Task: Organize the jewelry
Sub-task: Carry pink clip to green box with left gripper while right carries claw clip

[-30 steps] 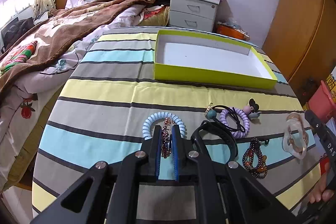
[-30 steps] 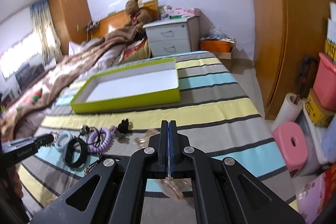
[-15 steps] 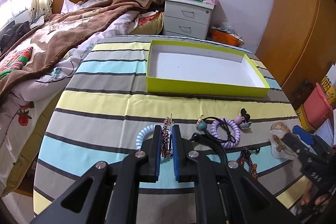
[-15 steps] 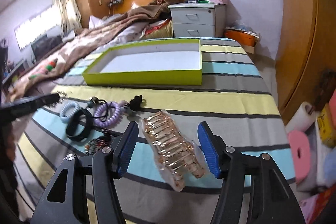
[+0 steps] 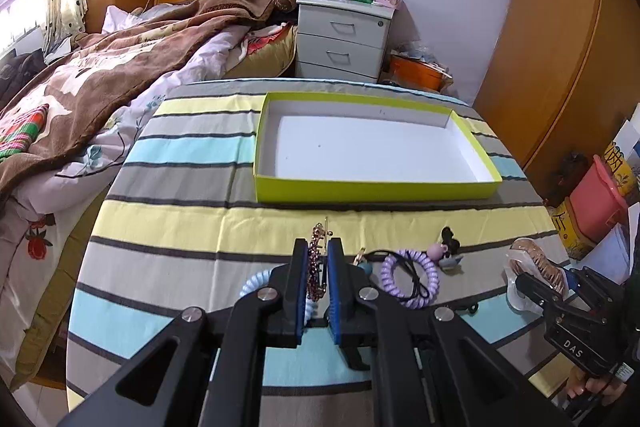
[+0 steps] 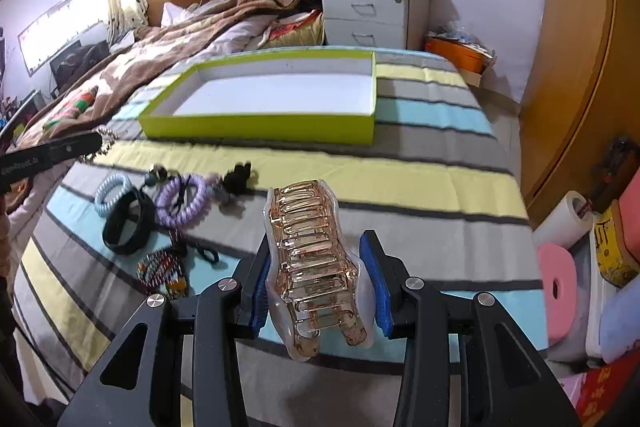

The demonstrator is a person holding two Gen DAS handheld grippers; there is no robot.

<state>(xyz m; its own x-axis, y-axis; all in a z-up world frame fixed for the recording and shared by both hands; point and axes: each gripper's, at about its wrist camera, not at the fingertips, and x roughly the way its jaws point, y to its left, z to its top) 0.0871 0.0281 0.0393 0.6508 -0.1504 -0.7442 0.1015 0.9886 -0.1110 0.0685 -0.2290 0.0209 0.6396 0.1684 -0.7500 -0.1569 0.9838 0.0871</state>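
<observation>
Pickup step: left tool (image 5: 317, 269) clenches a beaded clip (image 5: 317, 259) above the desk (image 5: 180, 227); right tool (image 6: 319, 277) is closing on the claw clip (image 6: 316, 263). Next, carry both to the box (image 5: 376, 189).

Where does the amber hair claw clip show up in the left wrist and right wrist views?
Left wrist: amber hair claw clip at the far right edge, partly hidden by the other tool.
Right wrist: low centre, between the blue pads.
Shared landmark: the green tray, beyond the clip in both.
</observation>
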